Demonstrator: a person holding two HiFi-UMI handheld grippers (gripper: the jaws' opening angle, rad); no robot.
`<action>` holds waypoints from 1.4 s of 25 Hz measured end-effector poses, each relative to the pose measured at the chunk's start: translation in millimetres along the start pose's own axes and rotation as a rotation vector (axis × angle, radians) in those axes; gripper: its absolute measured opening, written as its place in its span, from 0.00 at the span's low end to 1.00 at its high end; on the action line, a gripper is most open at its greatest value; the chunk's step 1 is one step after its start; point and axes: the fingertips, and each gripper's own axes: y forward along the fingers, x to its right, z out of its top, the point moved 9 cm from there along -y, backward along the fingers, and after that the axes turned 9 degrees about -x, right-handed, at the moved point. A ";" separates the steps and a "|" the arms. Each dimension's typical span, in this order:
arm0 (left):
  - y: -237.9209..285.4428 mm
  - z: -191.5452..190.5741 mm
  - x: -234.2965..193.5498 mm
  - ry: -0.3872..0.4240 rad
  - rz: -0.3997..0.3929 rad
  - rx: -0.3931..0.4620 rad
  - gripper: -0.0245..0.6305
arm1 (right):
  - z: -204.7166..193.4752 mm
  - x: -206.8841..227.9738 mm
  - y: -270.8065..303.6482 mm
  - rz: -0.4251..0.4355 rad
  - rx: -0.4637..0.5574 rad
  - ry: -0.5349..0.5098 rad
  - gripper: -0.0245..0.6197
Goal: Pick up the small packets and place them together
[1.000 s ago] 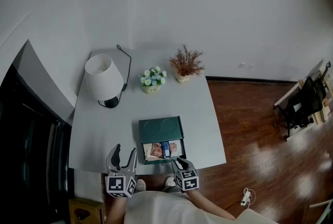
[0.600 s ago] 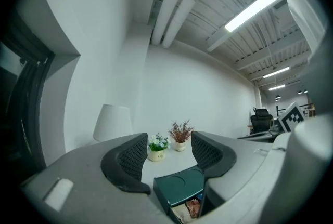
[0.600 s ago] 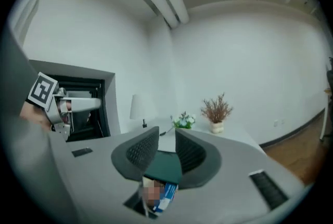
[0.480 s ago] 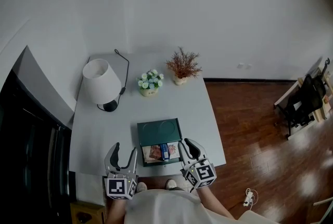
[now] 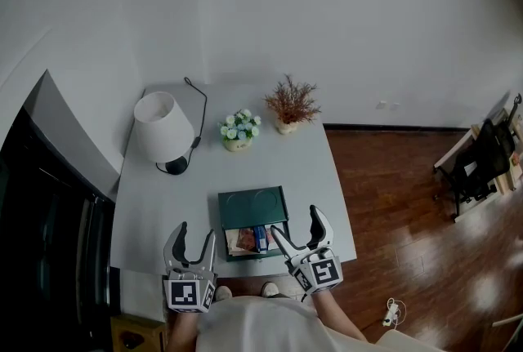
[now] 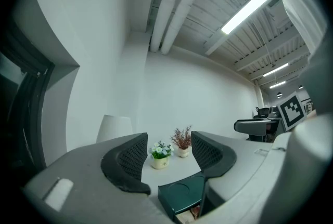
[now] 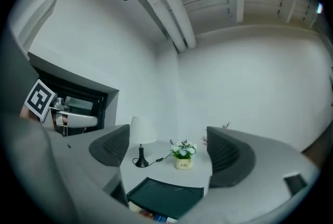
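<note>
your left tool (image 5: 196, 233) hangs spread and empty over the near edge of the pale grey tabletop (image 5: 155, 203). just right of it, the small colourful packets (image 5: 255, 238) lie side by side in the near part of the dark green rectangular box (image 5: 252, 203). your right tool (image 5: 296, 224) has just been opening, with nothing between its jaws. i judge the placing step done. next, check the tabletop for stray packets; i see none.

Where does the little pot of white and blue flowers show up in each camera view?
Head view: flower pot mid-table toward the wall, right of the lamp.
Left gripper view: flower pot low centre, right of the lamp.
Right gripper view: flower pot low centre, right of the lamp.
Shared landmark: the lamp.
</note>
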 end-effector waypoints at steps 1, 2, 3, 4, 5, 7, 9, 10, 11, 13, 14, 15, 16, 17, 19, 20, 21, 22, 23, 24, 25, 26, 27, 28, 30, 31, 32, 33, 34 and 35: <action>0.4 -2.0 -0.2 -0.004 0.003 -0.004 0.42 | -2.0 -0.5 0.8 0.003 -0.012 0.002 0.78; 0.6 -3.7 -0.5 -0.011 0.006 -0.009 0.42 | -3.4 -0.6 0.9 0.002 -0.019 0.005 0.78; 0.7 -4.9 -1.1 -0.019 0.008 -0.013 0.42 | -4.1 -0.2 0.5 0.000 -0.022 0.006 0.77; 0.6 -5.6 -2.0 -0.027 0.011 -0.019 0.41 | -4.3 0.4 -0.2 -0.002 -0.022 0.006 0.77; 0.7 -6.1 -3.4 -0.032 0.015 -0.027 0.41 | -4.2 1.3 -0.8 -0.002 -0.021 0.005 0.73; 1.2 -7.2 -6.0 -0.034 0.023 -0.043 0.39 | -3.7 3.5 -1.6 0.001 -0.014 0.002 0.72; 1.0 -9.7 -7.4 -0.030 0.027 -0.045 0.39 | -3.5 5.0 -2.0 0.009 -0.012 0.002 0.72; 1.2 -10.3 -7.5 -0.028 0.025 -0.043 0.39 | -3.6 5.9 -2.0 0.013 -0.014 0.004 0.72; 2.1 -10.1 -7.1 -0.026 0.018 -0.041 0.39 | -3.9 7.1 -1.8 0.015 -0.016 0.007 0.72; 4.6 -9.4 -5.4 -0.020 0.003 -0.043 0.39 | -5.0 9.3 -1.5 0.019 -0.023 0.012 0.72; 5.7 -10.2 -4.4 -0.020 -0.001 -0.046 0.39 | -5.8 9.8 -1.4 0.024 -0.027 0.013 0.72; 6.5 -11.8 -3.6 -0.022 -0.004 -0.049 0.39 | -6.8 9.9 -1.2 0.031 -0.033 0.014 0.72; 7.3 -13.4 -2.9 -0.024 -0.006 -0.052 0.39 | -8.1 9.8 -0.9 0.040 -0.041 0.013 0.72; 8.2 -14.6 -2.3 -0.025 -0.008 -0.055 0.39 | -9.9 9.7 -0.5 0.049 -0.053 0.009 0.72; 10.2 -15.9 -0.8 -0.021 -0.014 -0.059 0.39 | -15.1 10.2 0.7 0.063 -0.087 0.000 0.72; 11.0 -16.1 -0.2 -0.018 -0.017 -0.061 0.39 | -18.6 10.8 1.3 0.068 -0.107 -0.002 0.71; 11.9 -16.0 0.4 -0.014 -0.021 -0.062 0.39 | -22.5 11.4 1.8 0.072 -0.126 -0.002 0.71; 12.6 -15.6 0.7 -0.010 -0.025 -0.064 0.39 | -26.8 12.1 2.3 0.074 -0.148 -0.002 0.71; 13.3 -15.2 1.0 -0.006 -0.028 -0.063 0.39 | -31.3 12.9 2.8 0.076 -0.172 -0.004 0.71; 14.0 -15.0 1.2 -0.004 -0.030 -0.062 0.39 | -36.5 13.5 3.4 0.078 -0.201 -0.009 0.71; 14.7 -15.3 1.5 -0.003 -0.031 -0.062 0.39 | -42.8 14.0 4.3 0.081 -0.233 -0.014 0.71; 15.3 -16.2 1.7 -0.005 -0.031 -0.062 0.39 | -50.5 14.4 5.5 0.087 -0.270 -0.019 0.71; 15.9 -17.1 2.0 -0.007 -0.031 -0.063 0.39 | -59.4 14.7 7.0 0.095 -0.313 -0.022 0.64; 16.3 -17.8 2.4 -0.008 -0.032 -0.065 0.39 | -69.3 15.0 8.9 0.103 -0.363 -0.020 0.62; 16.1 -18.5 3.2 -0.008 -0.035 -0.066 0.39 | -91.1 15.4 13.5 0.122 -0.471 -0.006 0.62; 15.7 -19.0 3.5 -0.010 -0.036 -0.067 0.39 | -102.0 15.1 16.2 0.135 -0.521 -0.005 0.62; 15.3 -19.6 3.9 -0.012 -0.036 -0.068 0.39 | -112.7 14.4 19.3 0.149 -0.568 -0.014 0.62; 15.1 -20.3 4.1 -0.014 -0.037 -0.070 0.39 | -123.2 13.3 22.9 0.166 -0.616 -0.034 0.62; 14.9 -20.9 4.2 -0.016 -0.038 -0.072 0.39 | -133.3 11.5 27.1 0.185 -0.662 -0.061 0.62; 14.6 -22.0 4.3 -0.018 -0.038 -0.075 0.39 | -142.8 9.1 31.8 0.206 -0.705 -0.090 0.62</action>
